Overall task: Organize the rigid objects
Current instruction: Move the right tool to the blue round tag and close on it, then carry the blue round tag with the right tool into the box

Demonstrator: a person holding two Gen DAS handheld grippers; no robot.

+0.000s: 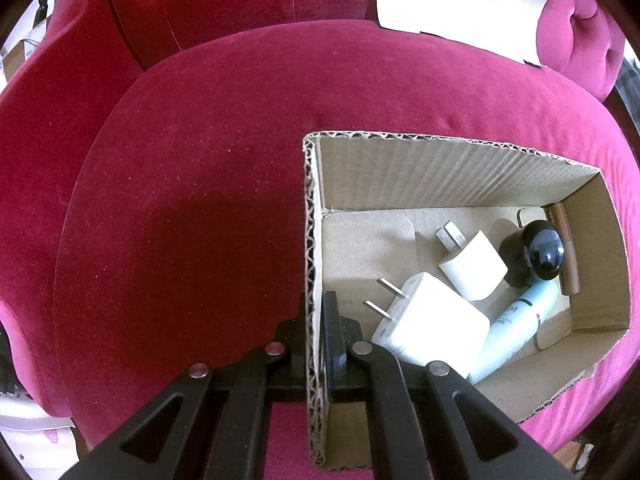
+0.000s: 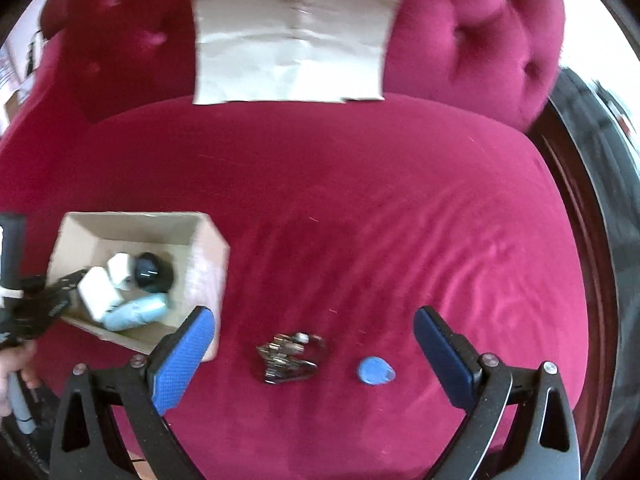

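A cardboard box [image 1: 440, 168] sits on the red velvet seat. In it lie two white plug chargers [image 1: 432, 316], a black round object [image 1: 536, 252], a pale blue tube [image 1: 520, 320] and a brown stick. My left gripper [image 1: 316, 320] is shut on the box's left wall. The box also shows in the right wrist view [image 2: 208, 256], at the left. My right gripper [image 2: 316, 344] is open wide above a bunch of keys [image 2: 288, 356] and a small blue flat piece [image 2: 376, 370] on the seat.
A flat cardboard sheet [image 2: 292, 36] leans on the tufted backrest. The seat cushion [image 2: 360, 200] is wide and soft. The chair's dark wooden rim [image 2: 580, 220] runs down the right side.
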